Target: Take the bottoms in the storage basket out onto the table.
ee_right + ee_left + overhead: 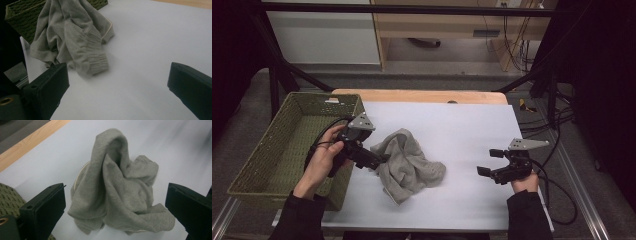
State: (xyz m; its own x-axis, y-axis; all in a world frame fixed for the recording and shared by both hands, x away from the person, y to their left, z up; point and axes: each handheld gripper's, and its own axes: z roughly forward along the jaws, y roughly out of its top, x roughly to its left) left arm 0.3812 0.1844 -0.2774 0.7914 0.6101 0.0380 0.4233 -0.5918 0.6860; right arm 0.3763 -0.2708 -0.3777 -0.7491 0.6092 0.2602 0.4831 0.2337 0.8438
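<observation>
A crumpled grey knit garment [409, 165] lies heaped on the white sheet, left of centre. My left gripper [374, 157] sits at the garment's left edge, just off the basket, and is open. In the left gripper view its jaws stand wide apart [116, 187] with the garment [117, 187] heaped ahead between them, untouched by either pad. My right gripper [490, 162] hovers over bare sheet to the right, open and empty, well apart from the cloth. The right gripper view [119, 65] has the garment [72, 37] ahead at the upper left, a ribbed cuff nearest.
A green woven basket [267, 145] stands at the table's left side, close behind my left hand; its corner [22, 15] is also in the right gripper view. The white sheet [462, 125] covers a wooden table [422, 96]. Cables hang at the right.
</observation>
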